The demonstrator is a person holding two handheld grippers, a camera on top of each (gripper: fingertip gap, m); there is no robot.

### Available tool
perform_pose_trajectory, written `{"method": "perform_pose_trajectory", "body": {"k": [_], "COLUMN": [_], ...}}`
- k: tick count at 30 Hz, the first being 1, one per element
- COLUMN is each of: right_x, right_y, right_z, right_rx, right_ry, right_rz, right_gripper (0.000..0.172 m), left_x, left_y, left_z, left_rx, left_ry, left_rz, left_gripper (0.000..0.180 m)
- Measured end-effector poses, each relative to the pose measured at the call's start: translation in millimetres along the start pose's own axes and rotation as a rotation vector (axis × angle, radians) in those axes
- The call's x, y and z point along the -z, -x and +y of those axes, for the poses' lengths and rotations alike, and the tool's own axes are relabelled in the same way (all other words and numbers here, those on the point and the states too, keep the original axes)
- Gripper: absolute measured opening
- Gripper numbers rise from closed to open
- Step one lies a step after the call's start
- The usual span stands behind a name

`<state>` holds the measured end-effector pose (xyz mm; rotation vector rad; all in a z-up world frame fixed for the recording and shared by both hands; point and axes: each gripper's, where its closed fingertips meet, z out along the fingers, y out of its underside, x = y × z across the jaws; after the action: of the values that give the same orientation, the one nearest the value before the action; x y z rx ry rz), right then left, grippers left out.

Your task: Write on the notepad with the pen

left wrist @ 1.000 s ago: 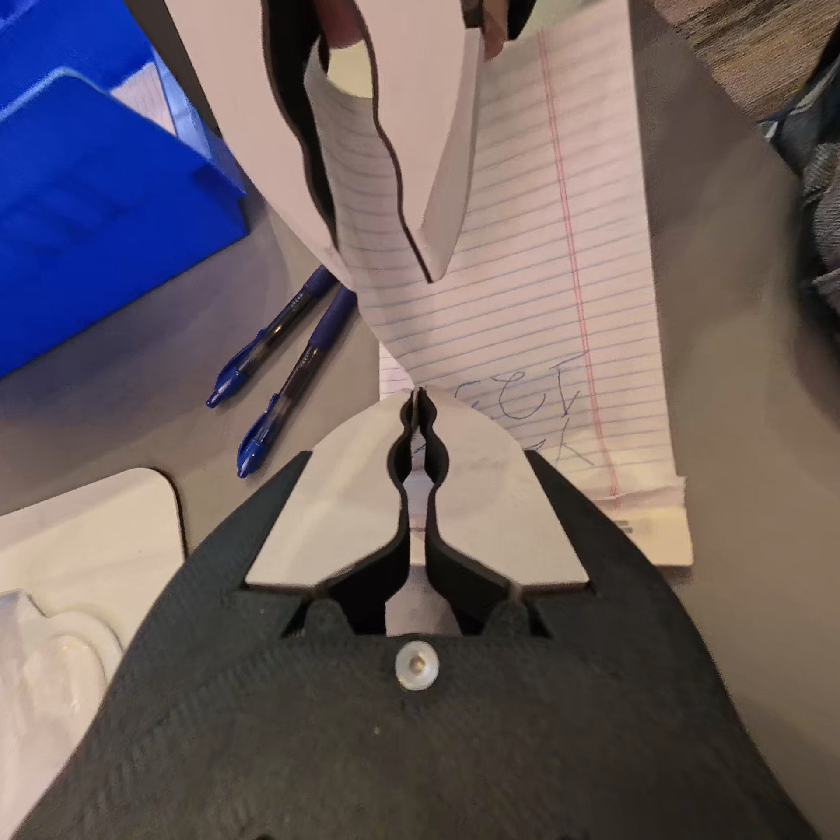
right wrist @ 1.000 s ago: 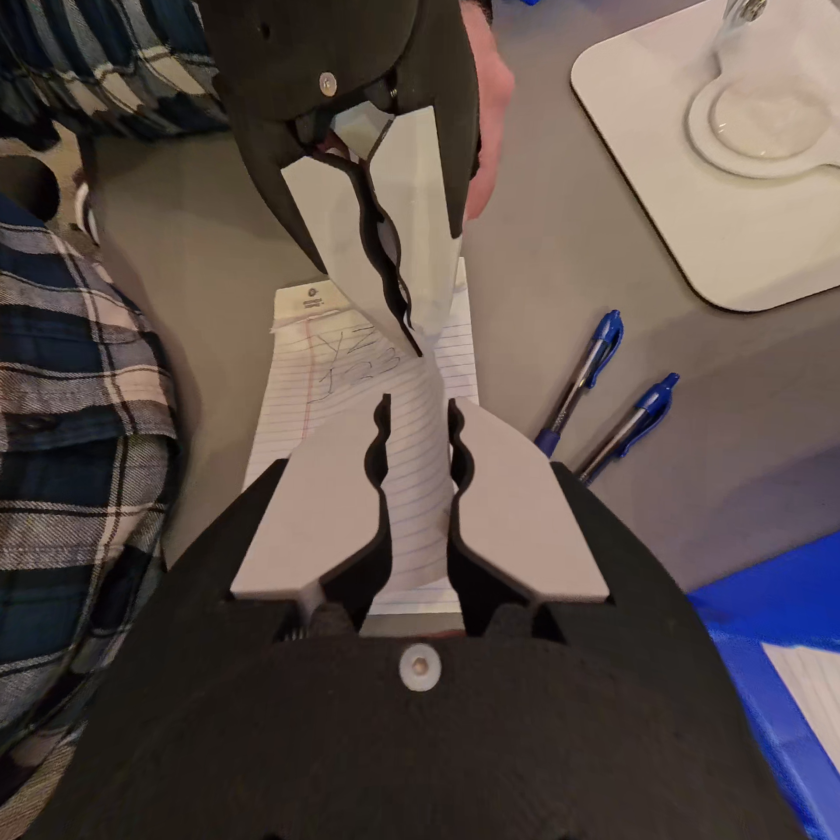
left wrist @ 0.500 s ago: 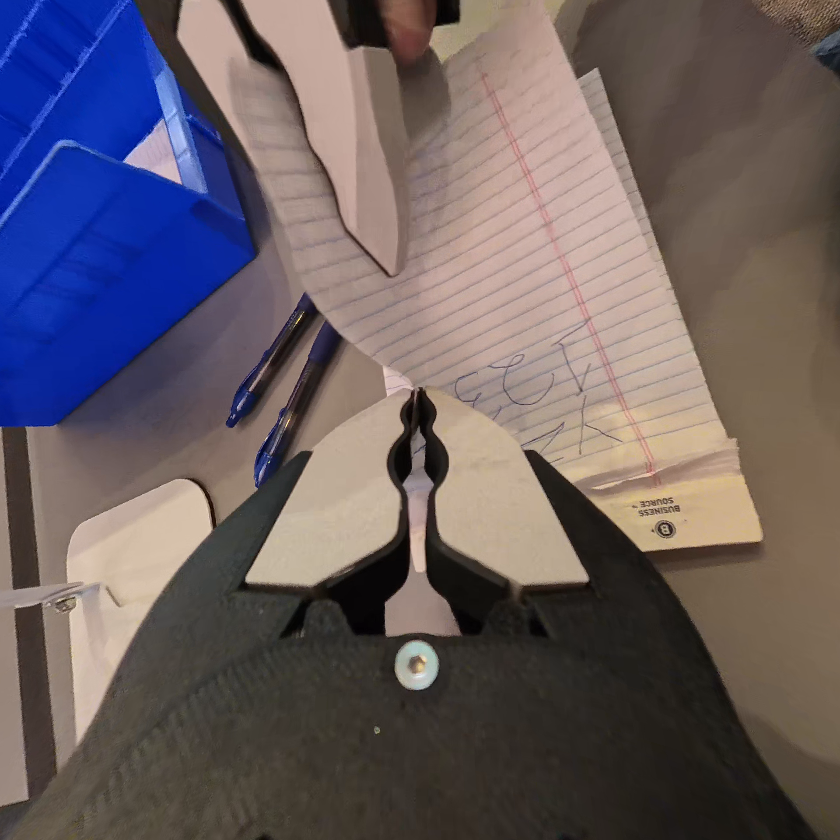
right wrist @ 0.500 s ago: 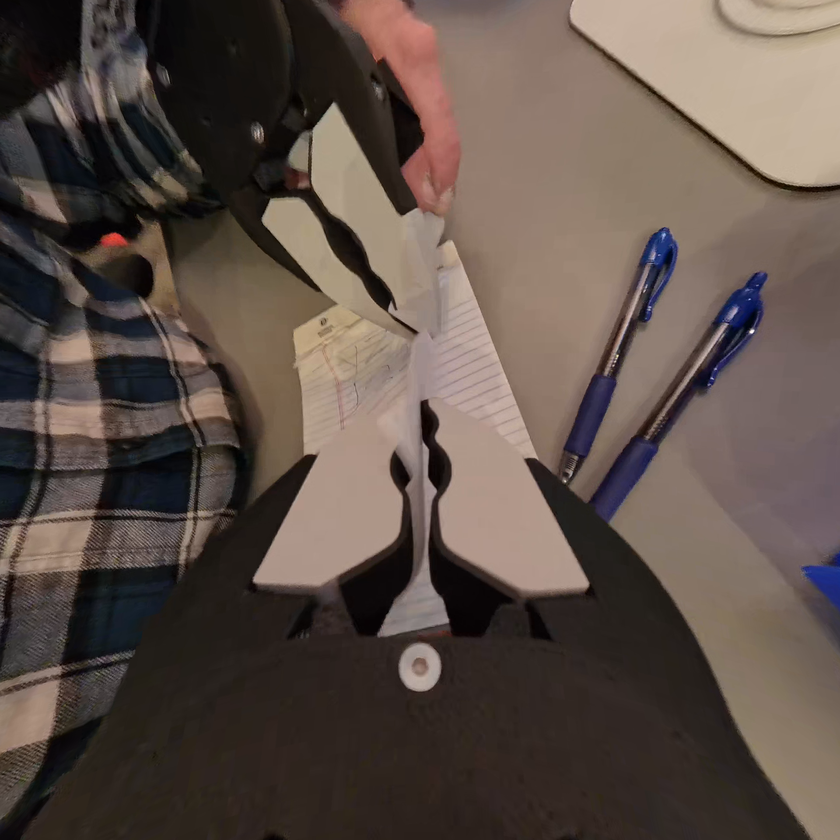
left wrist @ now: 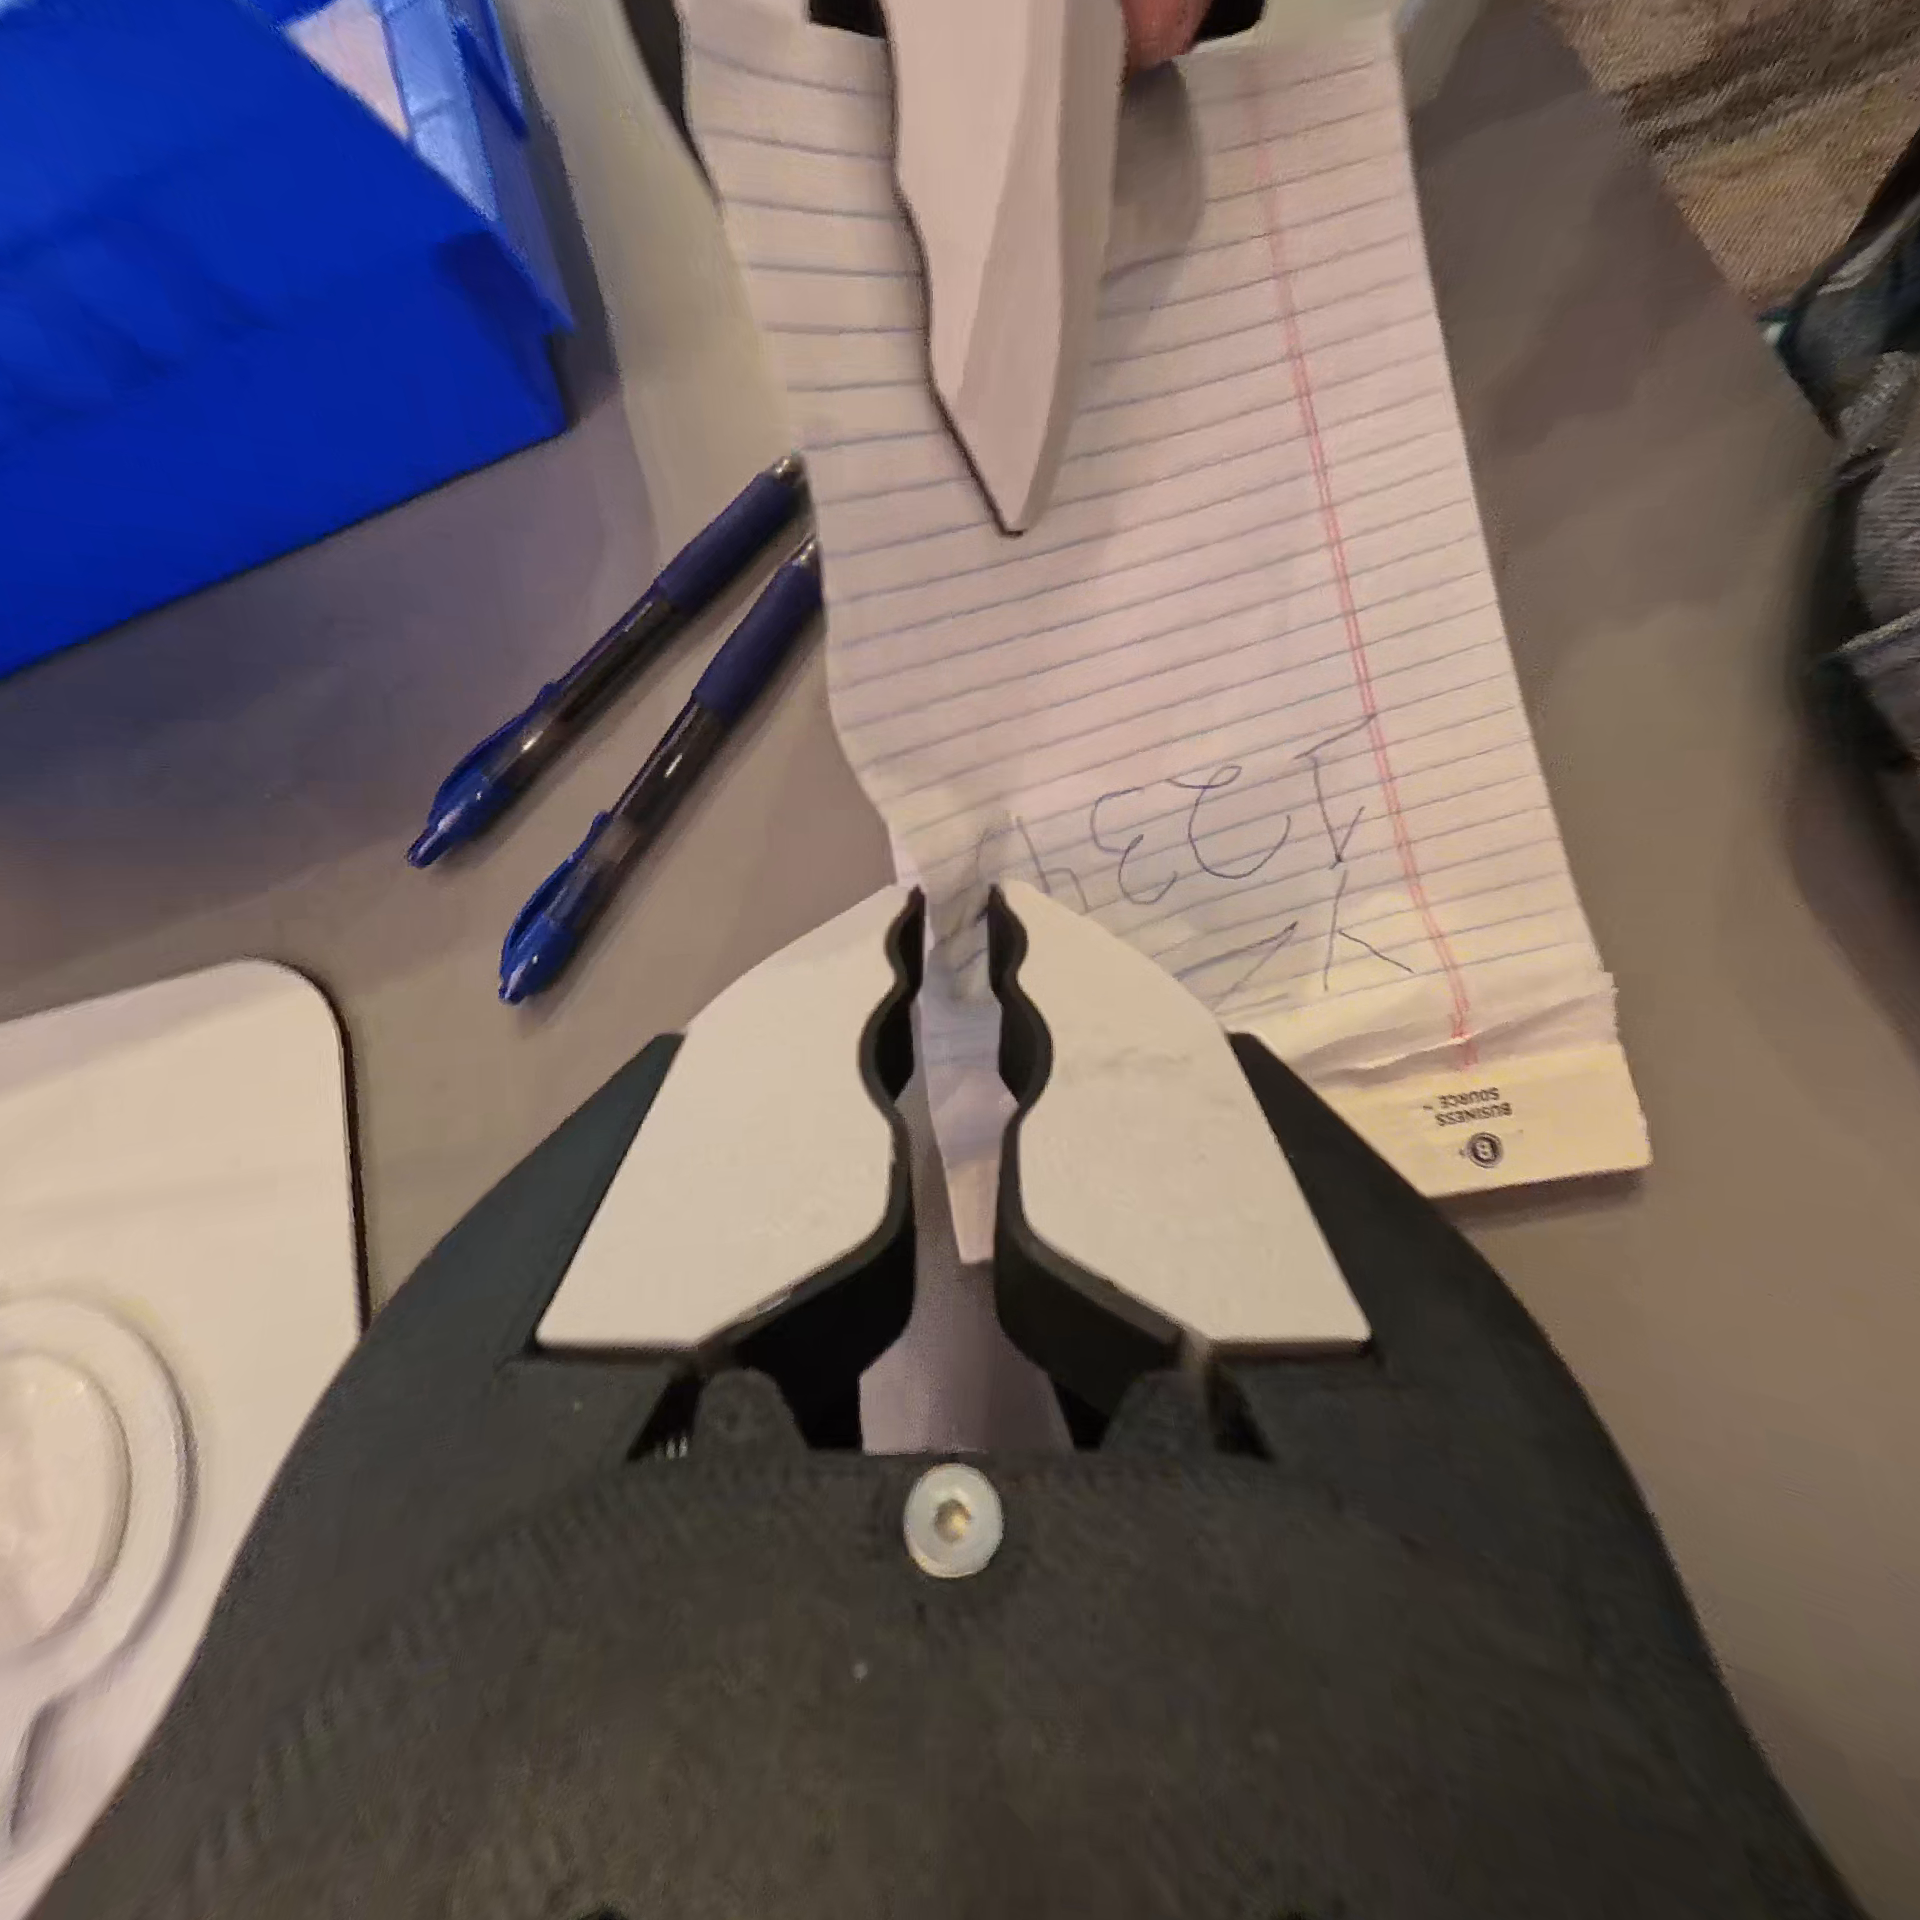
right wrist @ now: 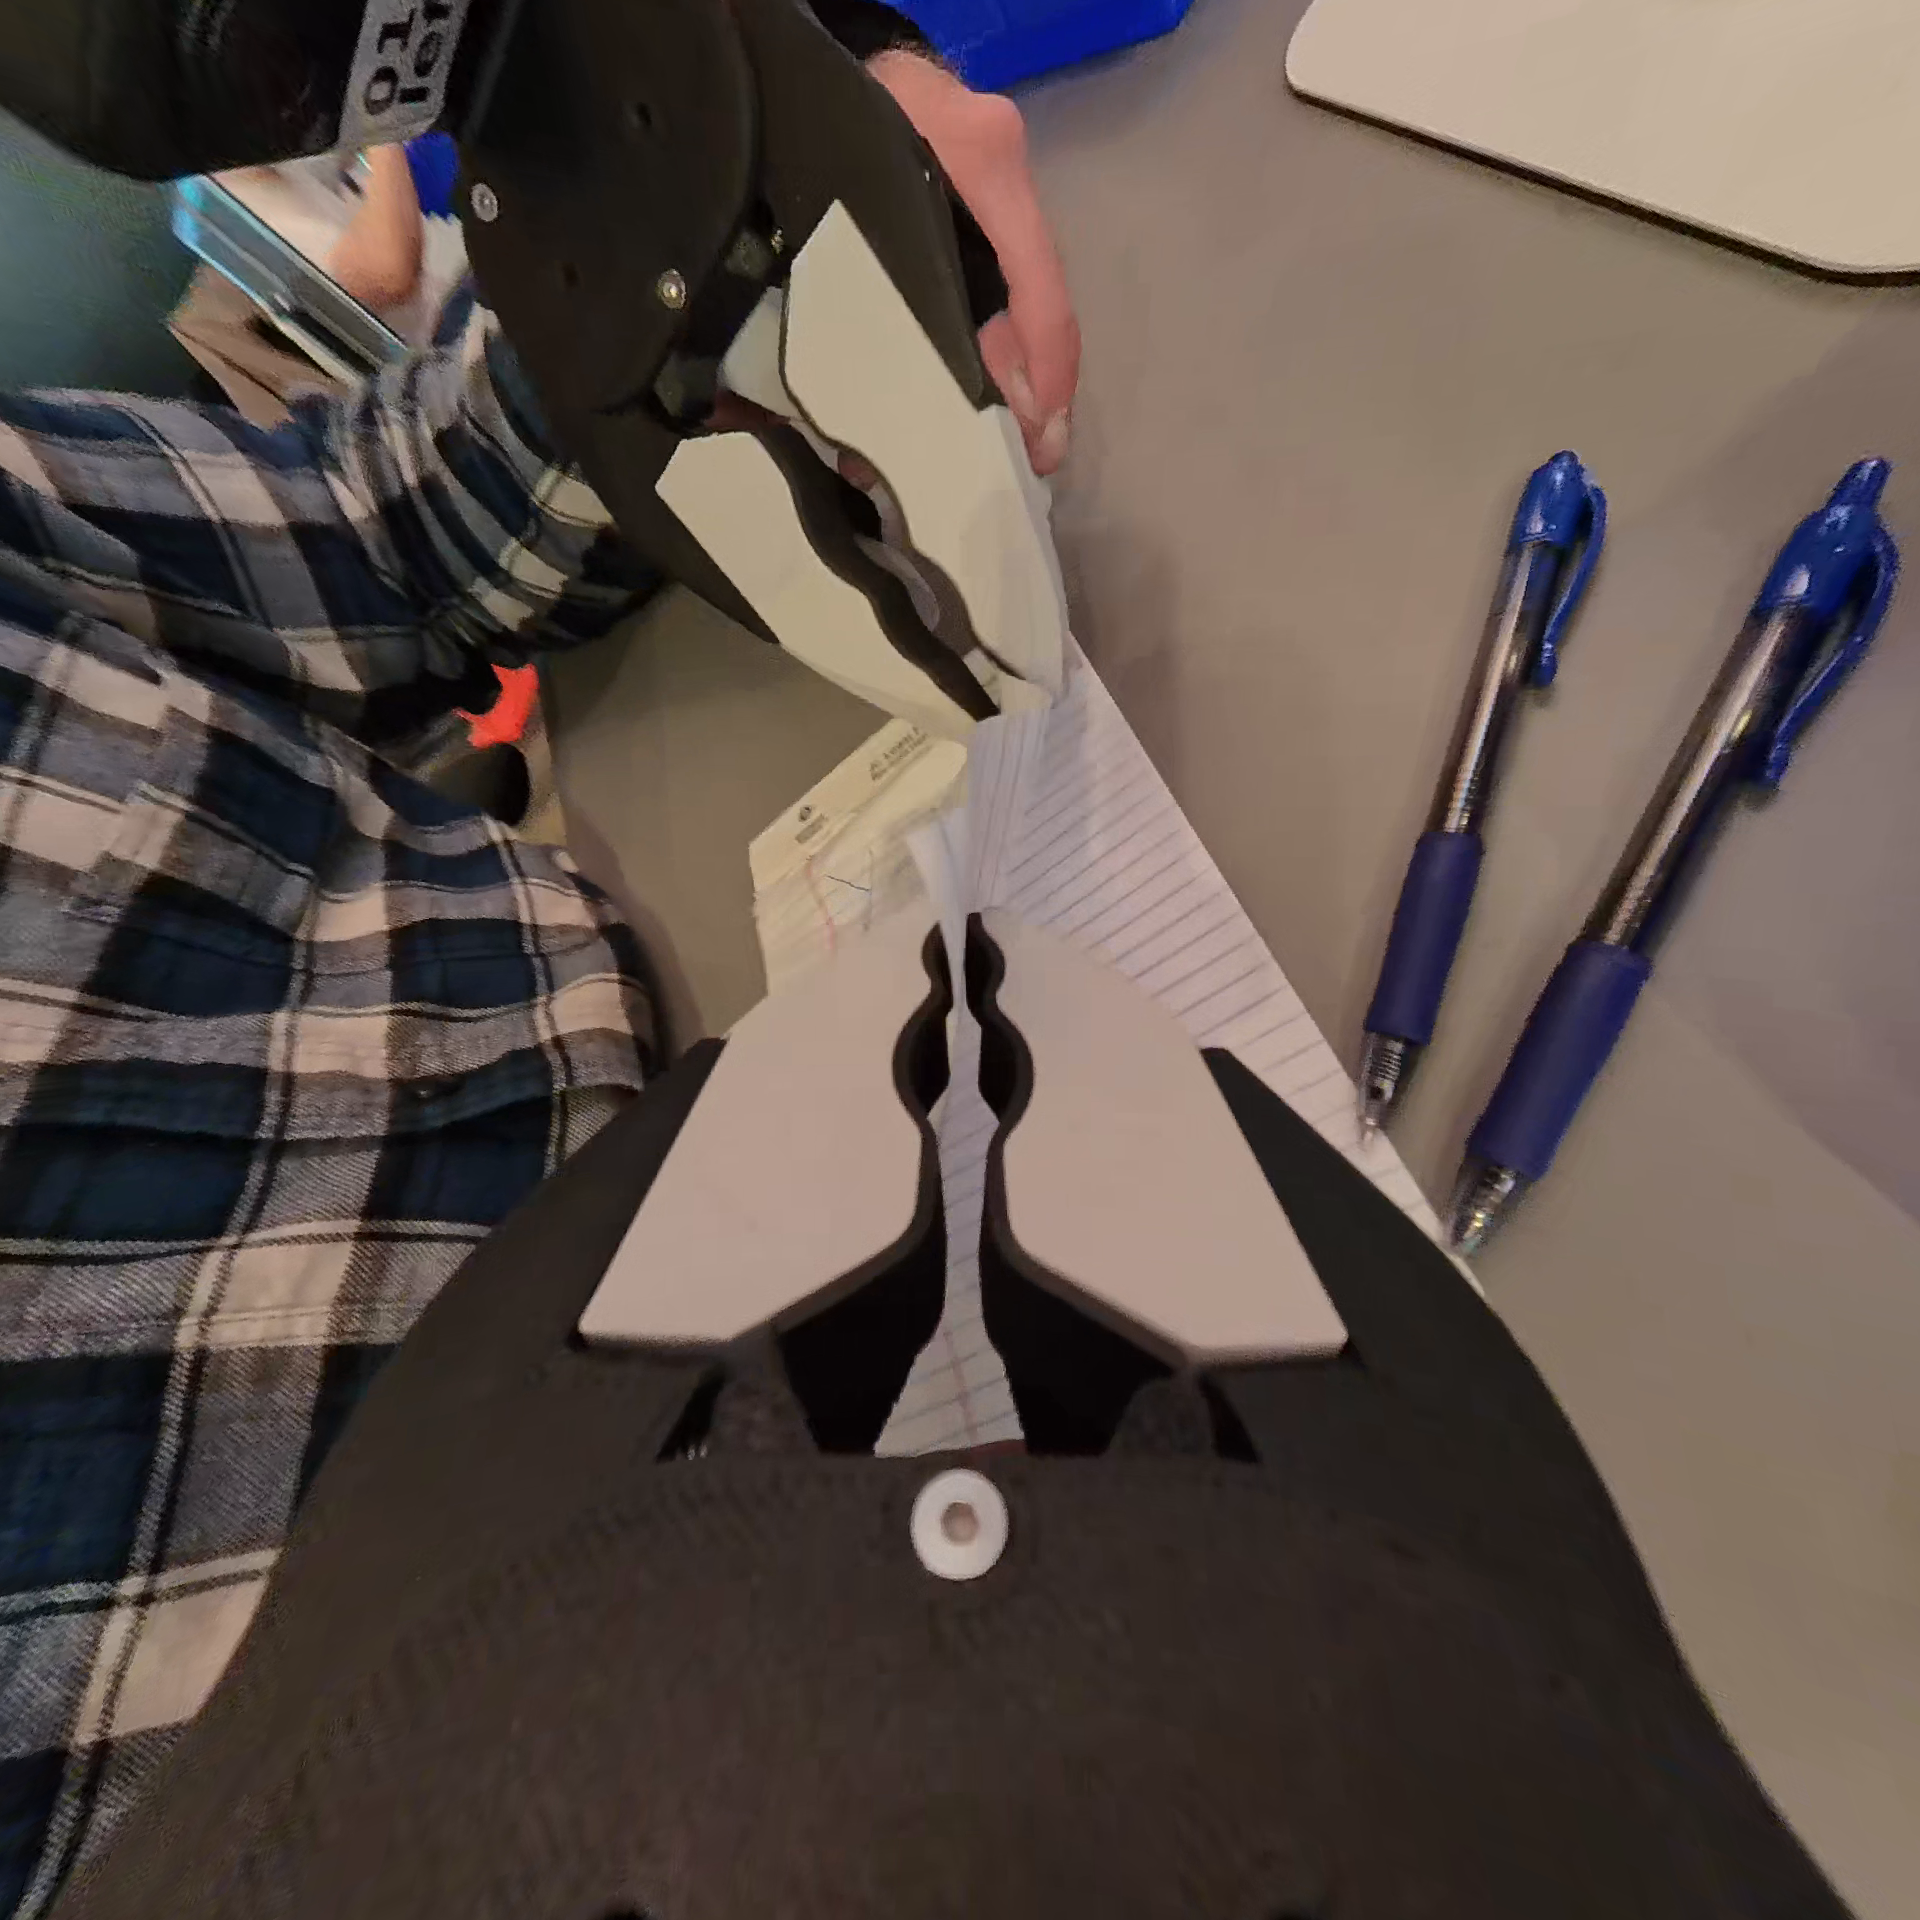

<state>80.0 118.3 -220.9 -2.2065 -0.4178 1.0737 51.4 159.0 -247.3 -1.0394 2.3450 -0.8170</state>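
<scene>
Grey table (left wrist: 1662, 520) hosting blue bin (left wrist: 208, 312) far left, two blue pens (left wrist: 623, 707) lying beside notepad (left wrist: 1507, 1122). Left gripper (left wrist: 958, 914) sitting slightly parted around lifted sheet (left wrist: 1091, 675); right gripper (right wrist: 956, 935) pinching sheet's far end.

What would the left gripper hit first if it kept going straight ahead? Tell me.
The lined sheet already bunched between its fingers, then probably the right gripper clamped on the sheet's far end, though depth is unclear.
</scene>
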Motion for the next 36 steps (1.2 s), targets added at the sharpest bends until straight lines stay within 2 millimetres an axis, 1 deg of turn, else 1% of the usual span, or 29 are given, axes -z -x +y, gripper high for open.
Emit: {"method": "perform_pose_trajectory", "body": {"k": [2,3,4,5,6,8,10,11,14,15,16,17,18,20,22,28,30,33,36], "right_x": [2,2,2,2,2,1,0,1,3,4,4,4,3,0,-3,-2,-1,-2,-4], "right_y": [-1,-3,-4,-5,-6,-8,-8,-9,-13,-14,-14,-15,-17,-18,-23,-29,-32,-34,-37], "right_z": [0,1,2,2,3,4,3,3,3,0,-3,-4,-5,-4,1,4,5,9,12], "right_rx": [-0.023,-0.029,-0.038,-0.051,-0.060,-0.071,-0.094,-0.105,-0.110,-0.123,-0.133,-0.133,-0.130,-0.113,-0.115,-0.160,-0.163,-0.171,-0.176], "right_ry": [-0.023,-0.021,-0.025,-0.034,-0.039,-0.045,-0.066,-0.073,-0.087,-0.101,-0.111,-0.108,-0.097,-0.070,-0.042,-0.079,-0.086,-0.073,-0.065], "right_rz": [-0.004,0.010,0.011,0.012,0.020,0.029,0.028,0.029,0.048,0.044,0.029,0.023,0.024,0.003,0.020,0.039,0.062,0.079,0.097], "right_gripper": [0.000,0.000,0.000,0.000,0.000,0.000,0.000,0.000,0.002,0.016,0.020,0.015,0.018,0.000,0.000,0.000,0.000,0.000,0.000], "left_x": [12,19,25,28,28,23,15,14,13,13,13,13,13,12,13,14,14,14,16], "left_y": [8,11,8,8,9,1,-3,-4,-7,-7,-7,-8,-10,-10,-10,-5,-5,-6,-6], "left_z": [6,9,13,17,24,41,52,55,54,54,54,54,53,53,53,57,57,57,57], "left_rx": [0.064,0.079,0.092,0.100,0.112,0.113,0.112,0.120,0.119,0.119,0.113,0.103,0.103,0.109,0.109,0.146,0.132,0.114,0.135], "left_ry": [0.022,0.030,0.036,0.047,0.081,0.163,0.211,0.213,0.197,0.199,0.203,0.208,0.206,0.194,0.192,0.191,0.201,0.225,0.206], "left_rz": [-0.020,-0.041,-0.027,-0.044,-0.072,-0.065,-0.066,-0.065,-0.059,-0.062,-0.068,-0.065,-0.054,-0.056,-0.066,-0.105,-0.106,-0.118,-0.129], "left_gripper": [0.013,0.011,0.001,0.000,0.000,0.000,0.000,0.000,0.000,0.000,0.000,0.000,0.000,0.000,0.000,0.000,0.000,0.000,0.000]}}
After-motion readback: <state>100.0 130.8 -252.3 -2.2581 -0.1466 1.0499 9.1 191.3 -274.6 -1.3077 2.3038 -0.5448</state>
